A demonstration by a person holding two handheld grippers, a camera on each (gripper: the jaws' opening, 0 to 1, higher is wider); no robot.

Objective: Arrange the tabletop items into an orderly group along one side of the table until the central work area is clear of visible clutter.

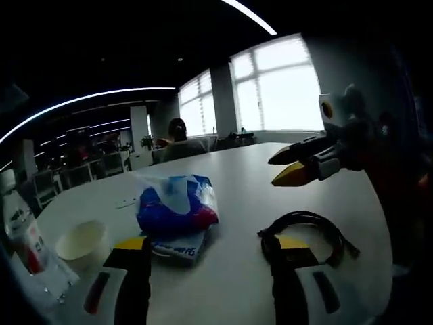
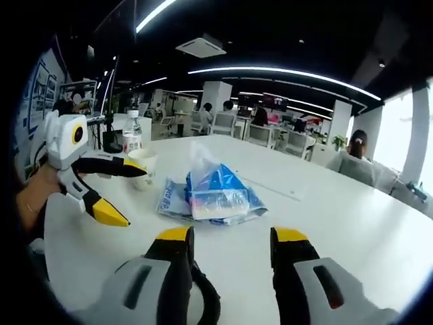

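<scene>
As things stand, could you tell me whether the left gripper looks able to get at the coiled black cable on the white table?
Probably yes. The left gripper is open, and the coiled black cable lies on the white table right by one jaw tip, with nothing lying over it.

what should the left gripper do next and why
Probably ease the left gripper forward and close on the tissue pack: its jaws stand open and empty just short of it, and the pack lies mid-table, while the cup and bottle already sit toward one edge.
</scene>
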